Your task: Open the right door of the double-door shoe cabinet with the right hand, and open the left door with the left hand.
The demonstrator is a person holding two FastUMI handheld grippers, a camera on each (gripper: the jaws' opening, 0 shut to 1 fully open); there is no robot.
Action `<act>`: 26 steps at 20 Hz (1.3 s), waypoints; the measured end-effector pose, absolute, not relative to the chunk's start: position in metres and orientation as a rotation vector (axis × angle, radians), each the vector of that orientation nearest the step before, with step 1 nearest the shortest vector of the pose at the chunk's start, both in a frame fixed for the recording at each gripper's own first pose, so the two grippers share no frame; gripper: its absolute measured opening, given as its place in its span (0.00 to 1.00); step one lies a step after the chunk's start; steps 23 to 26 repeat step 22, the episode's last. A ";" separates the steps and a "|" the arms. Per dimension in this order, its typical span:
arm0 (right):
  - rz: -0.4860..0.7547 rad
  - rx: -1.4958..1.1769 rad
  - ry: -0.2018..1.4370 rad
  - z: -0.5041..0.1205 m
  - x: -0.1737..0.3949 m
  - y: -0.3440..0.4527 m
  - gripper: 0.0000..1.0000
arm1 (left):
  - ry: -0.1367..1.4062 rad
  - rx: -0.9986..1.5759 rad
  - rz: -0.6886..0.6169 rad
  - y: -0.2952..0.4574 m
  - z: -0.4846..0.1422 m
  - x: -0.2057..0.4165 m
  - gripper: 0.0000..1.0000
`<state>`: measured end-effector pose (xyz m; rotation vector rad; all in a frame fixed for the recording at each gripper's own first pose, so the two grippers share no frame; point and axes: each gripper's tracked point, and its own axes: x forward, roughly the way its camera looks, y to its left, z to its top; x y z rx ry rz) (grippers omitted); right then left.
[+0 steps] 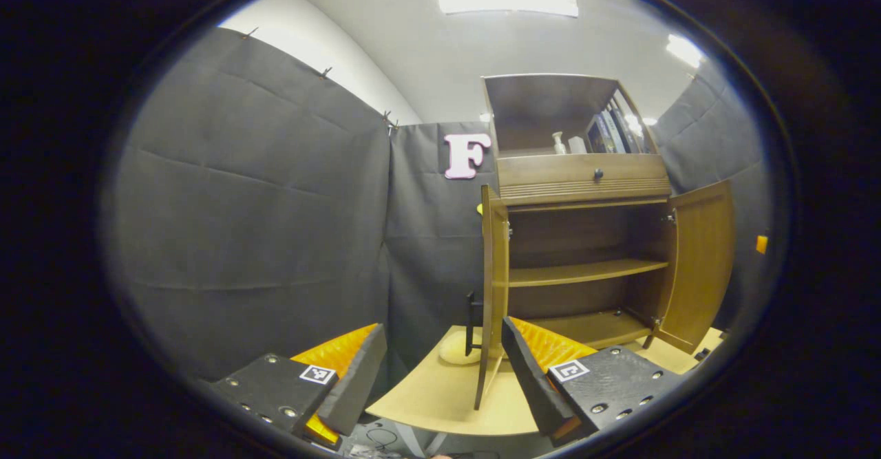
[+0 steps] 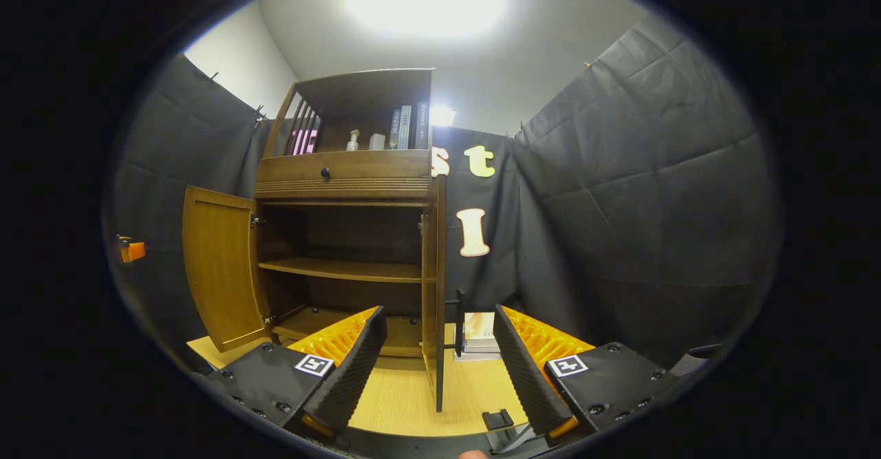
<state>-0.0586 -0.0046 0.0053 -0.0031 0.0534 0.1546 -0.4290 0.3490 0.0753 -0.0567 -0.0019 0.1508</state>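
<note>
The wooden shoe cabinet (image 1: 585,180) stands on a pale tabletop with both doors swung out. In the left gripper view the left door (image 1: 493,287) is edge-on straight ahead, its black handle (image 1: 471,323) on the outer face, and the right door (image 1: 698,259) stands wide. My left gripper (image 1: 440,369) is open, and the door's lower edge shows between its fingers without touching them. In the right gripper view the right door (image 2: 436,287) is edge-on with its handle (image 2: 458,321), and the left door (image 2: 220,266) stands wide. My right gripper (image 2: 440,366) is open and holds nothing.
A drawer with a dark knob (image 2: 325,171) sits above the doors. The open top shelf holds books (image 2: 406,127) and a small bottle (image 2: 353,140). A stack of books (image 2: 480,338) lies on the tabletop (image 2: 399,397) beside the cabinet. Black cloth walls close in on both sides.
</note>
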 end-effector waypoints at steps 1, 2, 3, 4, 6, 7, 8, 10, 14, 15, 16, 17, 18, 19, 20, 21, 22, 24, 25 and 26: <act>0.155 -0.004 0.052 0.006 -0.058 -0.005 0.97 | -0.002 -0.055 0.149 0.349 0.075 -0.429 0.99; 0.154 -0.007 0.050 0.007 -0.058 -0.005 0.97 | -0.001 -0.054 0.147 0.349 0.075 -0.429 0.99; 0.153 -0.008 0.048 0.008 -0.057 -0.005 0.98 | 0.000 -0.056 0.146 0.349 0.075 -0.429 0.99; 0.154 -0.009 0.046 0.008 -0.057 -0.004 0.98 | 0.000 -0.059 0.141 0.348 0.075 -0.427 0.99; 0.154 -0.011 0.044 0.009 -0.055 -0.003 0.97 | 0.001 -0.063 0.142 0.348 0.075 -0.425 0.99; 0.152 -0.010 0.043 0.009 -0.054 -0.003 0.97 | 0.002 -0.063 0.143 0.349 0.075 -0.425 0.99; 0.152 -0.008 0.043 0.009 -0.053 -0.002 0.96 | 0.002 -0.062 0.142 0.349 0.074 -0.423 0.99; 0.149 -0.008 0.044 0.008 -0.051 -0.001 0.98 | 0.002 -0.059 0.138 0.349 0.074 -0.419 0.99; 0.144 -0.009 0.043 0.008 -0.044 0.003 0.97 | 0.004 -0.053 0.130 0.350 0.074 -0.410 0.99; 0.143 -0.010 0.041 0.008 -0.043 0.004 0.97 | 0.003 -0.051 0.129 0.350 0.075 -0.408 0.99; 0.145 -0.011 0.039 0.008 -0.042 0.005 0.97 | 0.003 -0.049 0.128 0.351 0.075 -0.406 0.99; 0.145 -0.012 0.037 0.008 -0.040 0.007 0.97 | 0.002 -0.046 0.128 0.351 0.076 -0.405 0.99; 0.144 -0.015 0.036 0.008 -0.039 0.008 0.96 | 0.003 -0.044 0.125 0.351 0.075 -0.402 0.99; 0.142 -0.016 0.034 0.008 -0.038 0.007 0.97 | 0.003 -0.043 0.124 0.351 0.075 -0.399 0.99; 0.143 -0.016 0.033 0.008 -0.037 0.008 0.97 | 0.005 -0.043 0.123 0.352 0.075 -0.398 0.99; 0.142 -0.016 0.033 0.008 -0.036 0.008 0.97 | 0.005 -0.043 0.121 0.352 0.075 -0.396 0.99; 0.142 -0.016 0.033 0.007 -0.036 0.008 0.97 | 0.005 -0.044 0.120 0.352 0.075 -0.396 0.99; 0.142 -0.016 0.033 0.007 -0.036 0.008 0.97 | 0.005 -0.044 0.120 0.352 0.075 -0.396 0.99; 0.142 -0.016 0.033 0.007 -0.036 0.008 0.97 | 0.005 -0.044 0.120 0.352 0.075 -0.396 0.99; 0.142 -0.016 0.033 0.007 -0.036 0.008 0.97 | 0.005 -0.044 0.120 0.352 0.075 -0.396 0.99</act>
